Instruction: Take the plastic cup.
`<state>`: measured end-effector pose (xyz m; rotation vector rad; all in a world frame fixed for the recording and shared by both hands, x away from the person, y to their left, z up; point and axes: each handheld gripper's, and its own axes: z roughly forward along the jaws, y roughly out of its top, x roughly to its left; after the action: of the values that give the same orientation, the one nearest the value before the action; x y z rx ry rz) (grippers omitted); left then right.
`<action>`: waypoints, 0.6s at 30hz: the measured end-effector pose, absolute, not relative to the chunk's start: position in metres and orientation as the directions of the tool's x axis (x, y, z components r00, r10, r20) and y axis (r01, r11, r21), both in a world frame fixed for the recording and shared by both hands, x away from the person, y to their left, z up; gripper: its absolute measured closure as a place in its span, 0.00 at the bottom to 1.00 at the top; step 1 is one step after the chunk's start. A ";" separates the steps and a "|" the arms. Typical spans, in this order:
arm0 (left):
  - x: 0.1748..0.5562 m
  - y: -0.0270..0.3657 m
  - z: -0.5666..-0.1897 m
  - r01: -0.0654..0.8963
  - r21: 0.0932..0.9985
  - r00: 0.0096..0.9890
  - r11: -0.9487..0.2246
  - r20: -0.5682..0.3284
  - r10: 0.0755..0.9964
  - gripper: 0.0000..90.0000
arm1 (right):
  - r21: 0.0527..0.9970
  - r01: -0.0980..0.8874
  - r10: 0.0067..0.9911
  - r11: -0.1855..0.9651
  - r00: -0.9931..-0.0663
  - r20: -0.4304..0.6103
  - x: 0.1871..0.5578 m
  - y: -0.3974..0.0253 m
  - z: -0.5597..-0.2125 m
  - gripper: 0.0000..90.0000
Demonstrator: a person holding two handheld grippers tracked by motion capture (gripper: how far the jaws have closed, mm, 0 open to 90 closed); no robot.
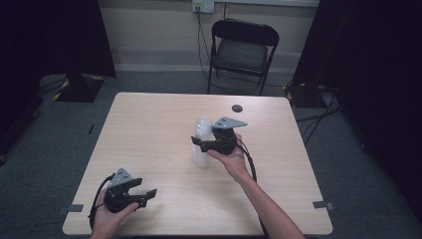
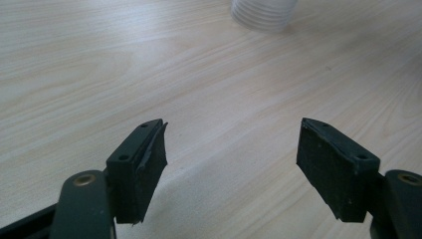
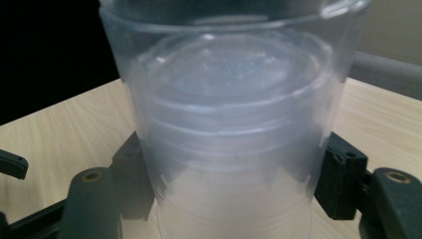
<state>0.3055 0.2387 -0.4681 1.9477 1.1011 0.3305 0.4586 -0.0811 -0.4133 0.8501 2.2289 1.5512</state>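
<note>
We see a stack of clear plastic cups (image 1: 201,144) standing upright near the middle of the worktop (image 1: 149,129), and our right claw (image 1: 198,143) is around it. In the right gripper view the stack (image 3: 229,129) rises between the two black jaws, which press against its sides low down, so this claw is pinching the cups. The topmost cup sits a little raised over the nested ones beneath it, whose rims show through its clear wall. The right hand (image 1: 230,158) holds that gripper from the near side, with its grey three-cornered plate on top.

Our left claw (image 1: 147,195) sits near the front left corner of the worktop, held in the left hand (image 1: 110,215) and well apart from the cups. In the left gripper view its jaws stand spread wide with bare wood between them, and the ribbed foot of the stack (image 2: 263,14) shows far off at the top edge.

A small dark disc (image 1: 237,107) lies on the worktop beyond the cups, and a black folding chair (image 1: 242,52) stands behind the far edge.
</note>
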 end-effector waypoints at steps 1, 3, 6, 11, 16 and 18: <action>0.306 0.239 -0.468 0.574 0.778 0.580 -0.256 -0.166 0.797 0.31 | 0.925 0.294 0.614 0.239 -0.784 0.091 0.459 -0.081 -0.413 0.34; 0.305 0.238 -0.469 0.576 0.779 0.576 -0.247 -0.173 0.799 0.31 | 0.928 0.286 0.616 0.237 -0.784 0.084 0.458 -0.081 -0.410 0.34; 0.306 0.238 -0.469 0.576 0.779 0.578 -0.249 -0.172 0.798 0.31 | 0.930 0.283 0.616 0.234 -0.783 0.083 0.457 -0.081 -0.409 0.36; 0.305 0.239 -0.468 0.573 0.780 0.578 -0.251 -0.168 0.799 0.31 | 0.943 0.261 0.619 0.208 -0.782 0.081 0.456 -0.084 -0.403 0.37; 0.306 0.239 -0.468 0.572 0.780 0.578 -0.253 -0.166 0.799 0.31 | 0.955 0.241 0.611 0.170 -0.786 0.089 0.454 -0.087 -0.395 0.37; 0.306 0.239 -0.468 0.572 0.779 0.580 -0.257 -0.163 0.798 0.31 | 0.962 0.224 0.608 0.157 -0.790 0.085 0.454 -0.088 -0.392 0.38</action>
<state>0.3057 0.2389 -0.4683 1.9550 1.0965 0.3334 0.4536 -0.0882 -0.3921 0.7985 2.1179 1.6699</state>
